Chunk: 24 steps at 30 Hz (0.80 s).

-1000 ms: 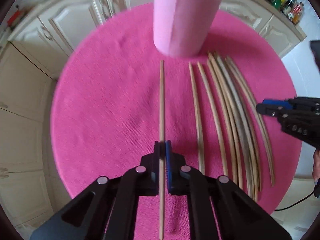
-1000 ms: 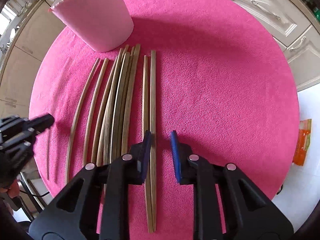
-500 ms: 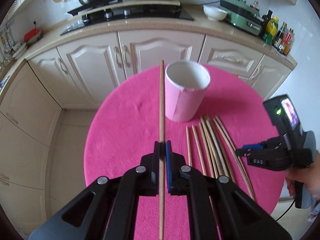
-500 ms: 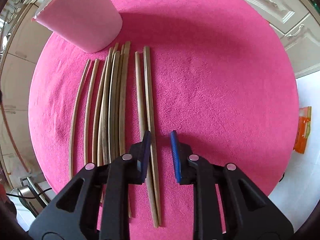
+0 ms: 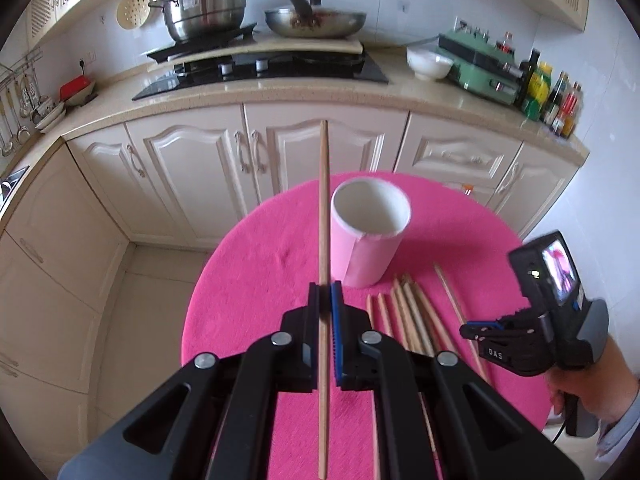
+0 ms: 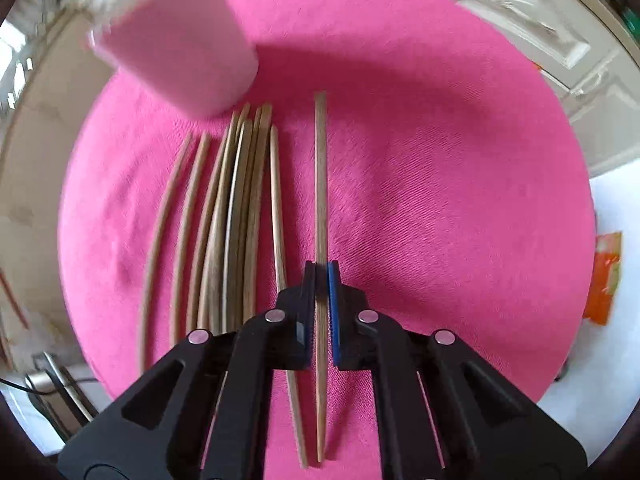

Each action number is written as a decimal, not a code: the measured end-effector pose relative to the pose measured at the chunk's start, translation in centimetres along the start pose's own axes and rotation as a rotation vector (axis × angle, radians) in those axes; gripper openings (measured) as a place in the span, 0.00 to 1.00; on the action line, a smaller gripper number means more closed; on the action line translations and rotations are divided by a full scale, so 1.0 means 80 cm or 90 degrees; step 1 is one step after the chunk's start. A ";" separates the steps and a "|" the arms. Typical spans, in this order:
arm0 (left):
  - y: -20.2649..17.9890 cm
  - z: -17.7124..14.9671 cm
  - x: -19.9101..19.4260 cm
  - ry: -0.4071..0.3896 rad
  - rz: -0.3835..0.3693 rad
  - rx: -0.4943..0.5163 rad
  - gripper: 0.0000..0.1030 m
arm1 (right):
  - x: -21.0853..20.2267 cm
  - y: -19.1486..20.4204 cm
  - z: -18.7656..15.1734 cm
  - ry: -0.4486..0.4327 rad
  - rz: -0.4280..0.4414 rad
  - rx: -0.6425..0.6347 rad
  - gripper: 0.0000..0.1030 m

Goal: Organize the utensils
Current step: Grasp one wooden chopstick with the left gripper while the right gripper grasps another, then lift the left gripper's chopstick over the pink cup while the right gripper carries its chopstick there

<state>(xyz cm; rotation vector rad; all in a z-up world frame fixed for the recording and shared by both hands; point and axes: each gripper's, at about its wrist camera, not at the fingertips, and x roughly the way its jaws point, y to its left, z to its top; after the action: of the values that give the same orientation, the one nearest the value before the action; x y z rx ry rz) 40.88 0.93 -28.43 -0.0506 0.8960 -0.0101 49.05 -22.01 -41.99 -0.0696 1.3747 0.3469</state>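
Observation:
My left gripper (image 5: 325, 292) is shut on a wooden chopstick (image 5: 323, 208) and holds it raised above the round pink table (image 5: 256, 280), just left of the empty pink cup (image 5: 370, 232). My right gripper (image 6: 321, 272) is shut on another chopstick (image 6: 320, 176), set apart to the right of the row of several chopsticks (image 6: 236, 208) on the cloth. The right gripper also shows in the left wrist view (image 5: 476, 329), low over the chopsticks (image 5: 408, 308). The pink cup (image 6: 176, 44) stands at the far left of the right wrist view.
Cream kitchen cabinets (image 5: 256, 160) and a counter with a hob, a steel pot (image 5: 204, 8) and a pan (image 5: 316, 20) stand behind the table. Bottles (image 5: 556, 96) sit at the counter's right end. An orange packet (image 6: 606, 276) lies on the floor beyond the table's right edge.
My left gripper has lifted its chopstick off the cloth and tilted up toward the cup. My right gripper has closed on the rightmost chopstick and shifted it away from the row.

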 end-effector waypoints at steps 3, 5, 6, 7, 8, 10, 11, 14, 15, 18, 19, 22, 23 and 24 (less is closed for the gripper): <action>0.001 0.012 -0.011 -0.045 -0.026 -0.016 0.06 | -0.031 -0.020 0.003 -0.059 0.047 0.035 0.06; 0.002 0.024 -0.017 -0.079 -0.047 -0.027 0.05 | -0.056 -0.030 0.004 -0.104 0.076 0.047 0.06; 0.001 0.028 -0.019 -0.092 -0.054 -0.030 0.05 | -0.068 -0.034 0.005 -0.124 0.088 0.052 0.06; 0.001 0.034 -0.021 -0.111 -0.065 -0.034 0.05 | -0.085 -0.039 0.008 -0.154 0.104 0.058 0.06; 0.000 0.040 -0.021 -0.127 -0.076 -0.041 0.05 | -0.094 -0.038 0.014 -0.177 0.117 0.062 0.06; -0.002 0.053 -0.022 -0.159 -0.100 -0.056 0.05 | -0.121 -0.034 0.022 -0.236 0.141 0.068 0.06; -0.004 0.060 -0.020 -0.173 -0.113 -0.060 0.05 | -0.133 -0.026 0.017 -0.263 0.154 0.072 0.06; -0.010 0.077 -0.013 -0.218 -0.133 -0.070 0.05 | -0.175 -0.025 0.031 -0.365 0.193 0.080 0.06; -0.012 0.085 -0.006 -0.231 -0.140 -0.079 0.06 | -0.185 -0.022 0.037 -0.396 0.202 0.078 0.06; -0.016 0.099 0.013 -0.256 -0.154 -0.097 0.06 | -0.212 -0.015 0.045 -0.483 0.238 0.080 0.06; -0.015 0.102 0.019 -0.263 -0.156 -0.102 0.06 | -0.216 -0.012 0.053 -0.514 0.247 0.080 0.06; -0.015 0.110 0.036 -0.290 -0.158 -0.114 0.06 | -0.224 -0.005 0.072 -0.573 0.259 0.081 0.06; -0.014 0.111 0.039 -0.299 -0.152 -0.112 0.06 | -0.224 -0.005 0.077 -0.587 0.257 0.081 0.06; -0.013 0.113 0.046 -0.308 -0.147 -0.111 0.06 | -0.220 -0.004 0.081 -0.602 0.255 0.081 0.06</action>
<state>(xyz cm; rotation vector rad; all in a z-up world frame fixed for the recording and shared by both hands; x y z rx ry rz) 50.26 0.14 -25.60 -0.3060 0.4012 -0.1294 52.54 -24.22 -23.67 0.4345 0.4551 0.5348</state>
